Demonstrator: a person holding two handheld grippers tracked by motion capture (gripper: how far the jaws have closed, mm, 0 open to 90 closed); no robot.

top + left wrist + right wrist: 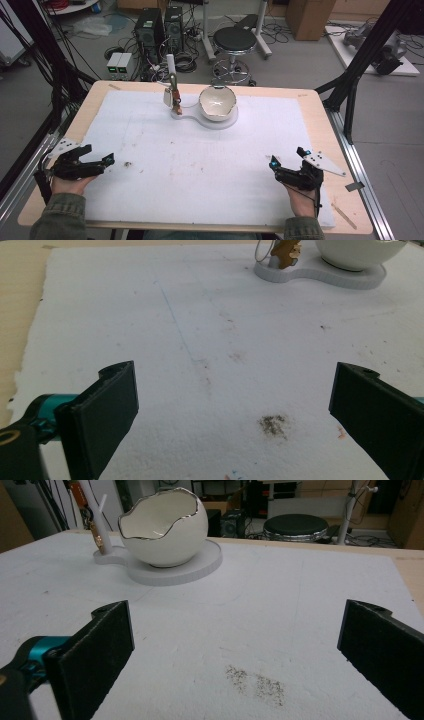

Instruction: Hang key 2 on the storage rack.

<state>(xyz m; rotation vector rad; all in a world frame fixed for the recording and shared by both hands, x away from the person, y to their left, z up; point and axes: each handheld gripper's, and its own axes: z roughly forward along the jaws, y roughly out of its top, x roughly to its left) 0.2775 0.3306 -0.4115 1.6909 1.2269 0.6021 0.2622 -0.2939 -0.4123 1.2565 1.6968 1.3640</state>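
A white eggshell-shaped bowl [217,103] with a jagged gilt rim sits on a white base [222,121] at the far middle of the table; it also shows in the right gripper view [165,530]. Beside it a thin white post [172,80] rises from the same base, with a small brown charm [176,101] hanging on it. My left gripper [100,156] rests open near the front left, nothing between its jaws. My right gripper [289,156] rests open near the front right, also holding nothing. Both lie well short of the bowl.
A white foam mat [200,155] covers the wooden table [320,105], with faint stains and a dark smudge [273,425] ahead of the left gripper. Beyond the far edge stand a black stool [235,40], computer towers [150,30] and cables on the floor.
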